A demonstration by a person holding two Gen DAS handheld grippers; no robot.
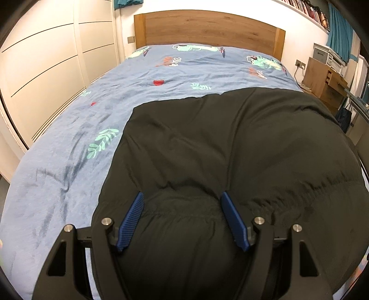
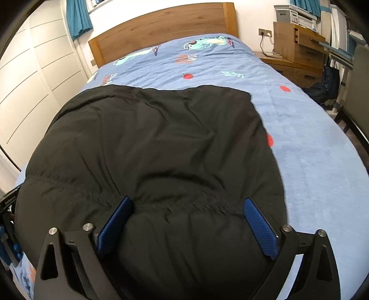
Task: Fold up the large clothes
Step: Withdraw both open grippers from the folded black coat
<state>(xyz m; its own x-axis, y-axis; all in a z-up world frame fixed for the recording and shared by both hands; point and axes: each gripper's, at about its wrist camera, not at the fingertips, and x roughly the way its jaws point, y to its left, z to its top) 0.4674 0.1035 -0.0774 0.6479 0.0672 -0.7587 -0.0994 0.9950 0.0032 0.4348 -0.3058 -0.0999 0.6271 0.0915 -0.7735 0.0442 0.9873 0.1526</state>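
Spread over the blue printed bedsheet [image 1: 161, 76] is a black padded jacket [image 1: 230, 143], its near edge straddled by the wide-parted left gripper [image 1: 182, 200] and right gripper [image 2: 188, 205].

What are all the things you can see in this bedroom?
coat: one, black, puffy, spread on the near end of the bed
bed cover: one, blue with leaf and cartoon prints, over the whole bed
headboard: one, brown wood, far end of the bed
wardrobe: one, cream, left of the bed
curtains: teal, by the windows
drawers: one unit, brown wood, right of the bed
printer: one, white and grey, on the drawers
left gripper: black with blue pads, open around a coat bulge
right gripper: same colours, open around the coat
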